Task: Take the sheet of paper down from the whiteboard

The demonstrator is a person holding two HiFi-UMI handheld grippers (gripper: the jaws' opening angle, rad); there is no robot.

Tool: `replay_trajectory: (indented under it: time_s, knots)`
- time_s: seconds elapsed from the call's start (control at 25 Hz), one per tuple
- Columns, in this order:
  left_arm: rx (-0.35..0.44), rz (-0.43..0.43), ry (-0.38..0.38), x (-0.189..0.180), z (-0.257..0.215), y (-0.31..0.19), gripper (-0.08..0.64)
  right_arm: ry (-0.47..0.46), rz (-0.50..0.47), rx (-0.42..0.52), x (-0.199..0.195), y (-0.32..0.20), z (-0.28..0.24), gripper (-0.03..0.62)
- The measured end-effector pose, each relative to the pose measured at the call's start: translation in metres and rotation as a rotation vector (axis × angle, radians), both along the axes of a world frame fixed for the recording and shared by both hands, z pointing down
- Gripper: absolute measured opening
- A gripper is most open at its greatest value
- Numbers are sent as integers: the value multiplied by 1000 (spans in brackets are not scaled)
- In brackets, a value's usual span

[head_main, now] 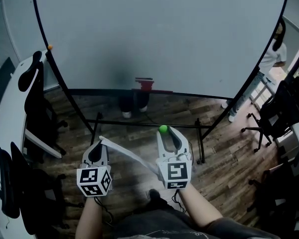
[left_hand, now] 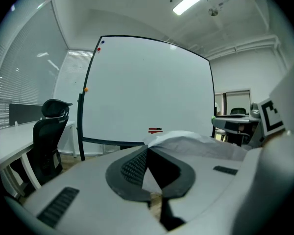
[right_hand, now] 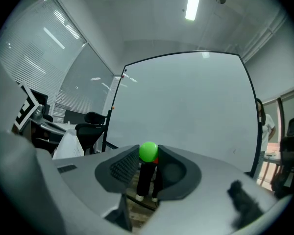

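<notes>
Whiteboard (head_main: 164, 34) over wooden plank floor (head_main: 229, 158)

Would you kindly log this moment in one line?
left gripper: shut on sheet of paper, off whiteboard | right gripper: shut on green ball

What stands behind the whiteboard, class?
Under the lower edge of the whiteboard, a person's legs in dark trousers and white shoes show on the wooden floor. The board covers the rest of that person.
</notes>
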State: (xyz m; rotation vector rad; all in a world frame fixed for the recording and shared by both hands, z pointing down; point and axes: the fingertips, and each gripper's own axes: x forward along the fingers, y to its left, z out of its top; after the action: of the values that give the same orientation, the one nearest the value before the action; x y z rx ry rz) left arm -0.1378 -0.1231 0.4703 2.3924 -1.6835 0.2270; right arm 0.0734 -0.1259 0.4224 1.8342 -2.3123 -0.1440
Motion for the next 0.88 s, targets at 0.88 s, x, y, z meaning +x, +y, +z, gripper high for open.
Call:
replay_trajectory:
  time_s: [0.88]
  knots:
    - [44,114,33,-12,-6,94,12,23,76,2,-25,120,1,124]
